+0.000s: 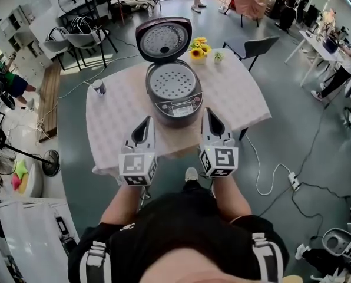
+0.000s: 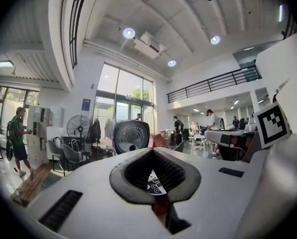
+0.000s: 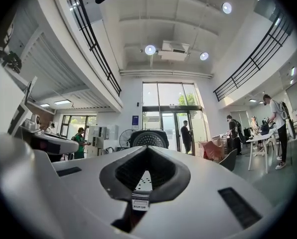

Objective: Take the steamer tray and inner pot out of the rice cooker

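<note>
The rice cooker (image 1: 174,96) stands in the middle of the table with its lid (image 1: 163,39) swung up and back. A perforated grey steamer tray (image 1: 174,81) lies in its mouth; the inner pot beneath is hidden. My left gripper (image 1: 143,127) is at the cooker's near left, shut and empty. My right gripper (image 1: 213,121) is at its near right, also shut and empty. In the left gripper view the raised lid (image 2: 131,136) shows beyond the closed jaws. In the right gripper view the lid (image 3: 149,138) and a bit of the tray (image 3: 142,180) show.
The table (image 1: 116,119) has a pale checked cloth. A small cup (image 1: 99,87) stands at its left and a pot of sunflowers (image 1: 198,49) at the back. A dark chair (image 1: 253,46) is behind on the right, grey chairs (image 1: 75,40) at back left, a cable (image 1: 270,181) on the floor.
</note>
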{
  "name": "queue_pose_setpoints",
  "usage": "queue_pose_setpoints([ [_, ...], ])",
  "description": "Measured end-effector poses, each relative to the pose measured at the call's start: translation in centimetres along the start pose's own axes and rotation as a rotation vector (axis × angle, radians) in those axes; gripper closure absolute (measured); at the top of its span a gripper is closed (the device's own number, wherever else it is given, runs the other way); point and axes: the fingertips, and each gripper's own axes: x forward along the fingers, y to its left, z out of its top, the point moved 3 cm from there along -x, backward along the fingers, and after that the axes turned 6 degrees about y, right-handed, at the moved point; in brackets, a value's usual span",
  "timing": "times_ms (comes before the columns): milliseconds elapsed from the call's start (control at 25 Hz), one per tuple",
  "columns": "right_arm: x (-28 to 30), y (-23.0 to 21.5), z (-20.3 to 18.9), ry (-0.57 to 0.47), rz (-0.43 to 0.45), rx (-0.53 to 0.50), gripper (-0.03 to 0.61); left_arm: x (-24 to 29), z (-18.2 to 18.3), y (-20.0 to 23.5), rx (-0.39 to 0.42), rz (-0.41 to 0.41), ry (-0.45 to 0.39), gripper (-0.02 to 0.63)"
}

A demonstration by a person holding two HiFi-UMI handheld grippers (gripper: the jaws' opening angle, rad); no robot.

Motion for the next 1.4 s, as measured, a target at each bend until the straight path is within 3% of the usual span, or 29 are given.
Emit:
queue_pose_setpoints([
  [280, 7.5, -5.6, 0.4, 0.012, 0.052, 0.010, 0.578, 7.9, 2.0, 0.0, -0.014, 0.059, 0.013, 0.612],
  [560, 12.5, -8.3, 1.3, 0.025, 0.116, 0.013, 0.578, 12.5, 4.3, 0.1, -0.018, 0.109, -0.001, 0.611],
  [920, 16.3, -8.8, 1.8, 0.036, 0.143, -0.009, 0.578, 15.3, 4.9, 2.0, -0.038, 0.147, -0.003, 0.611],
  [1400, 20.8, -8.7, 3.4, -0.005, 0.103, -0.018, 0.578, 18.6, 6.5, 6.0, -0.010, 0.143, -0.042, 0.611],
])
